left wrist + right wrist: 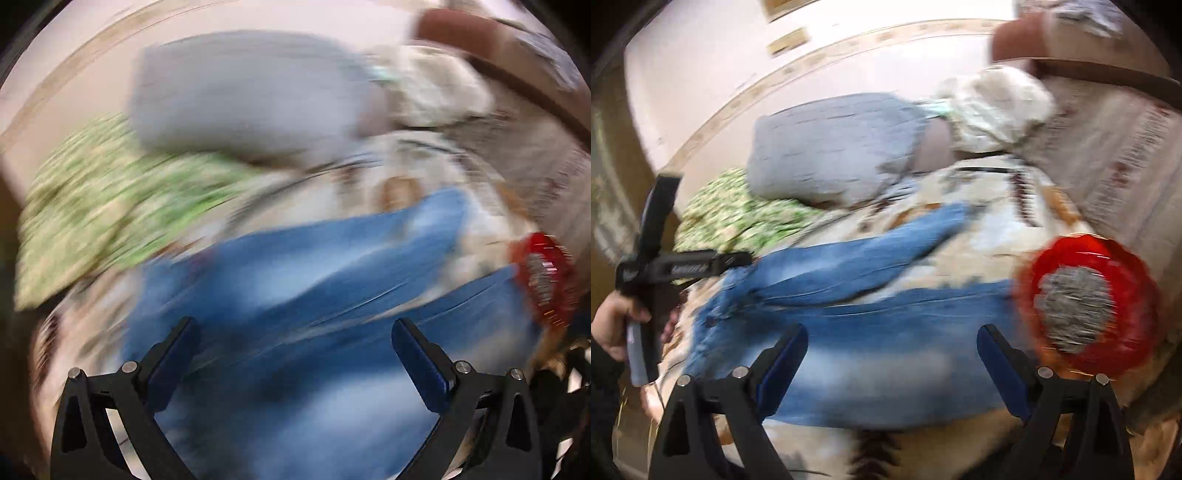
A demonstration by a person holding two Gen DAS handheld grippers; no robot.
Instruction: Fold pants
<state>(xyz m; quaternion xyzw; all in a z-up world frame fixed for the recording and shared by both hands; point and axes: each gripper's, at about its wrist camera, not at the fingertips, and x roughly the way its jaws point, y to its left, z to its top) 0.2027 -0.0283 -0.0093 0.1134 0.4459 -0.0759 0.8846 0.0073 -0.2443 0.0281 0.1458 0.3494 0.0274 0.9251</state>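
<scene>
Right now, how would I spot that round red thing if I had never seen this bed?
Start at the patterned bedspread, where blue jeans lie spread out. Follow the nearer jeans leg to its right-hand end: the red dish sits there. It is the only bright red, round thing, with a grey heap in its middle.

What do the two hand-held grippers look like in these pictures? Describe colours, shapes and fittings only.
The left gripper and the right gripper look alike: black angular plastic arms with triangular cut-outs, round silver pivot pins, and flat dark-blue pads on the inner finger faces. In the right wrist view the left gripper's black body shows pale lettering, too blurred to read, with a grey handle below.
</scene>
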